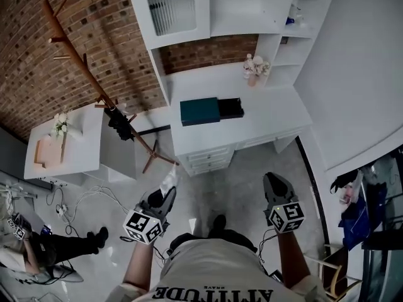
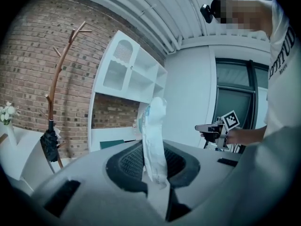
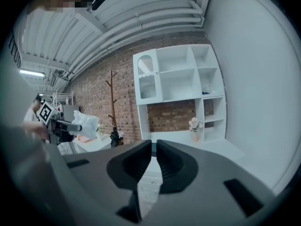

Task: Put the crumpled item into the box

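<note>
Left tool [image 2: 153,160], held low over the floor [image 1: 239,187] in front of the desk [image 1: 264,123], pinches the crumpled item [image 2: 154,135], a white wad that stands up out of its jaws. From the head view the wad [image 1: 169,181] shows at the tip of that tool [image 1: 165,197], well short of the desk's front edge. Right tool [image 3: 151,157] hangs level with it on the person's other side [image 1: 275,184], jaws all but pressed together with nothing between them. The right gripper view also catches the left tool and its white wad [image 3: 85,124] out to the side. The box [image 1: 200,111], dark teal, lies on the desk left of its middle, with a darker part [image 1: 230,107] drawn out of its right end. A vase of flowers [image 1: 255,68] stands at the desk's back edge under white shelves [image 1: 239,8]. A wooden coat rack [image 1: 82,61] leans against the brick wall off the desk's left side.
</note>
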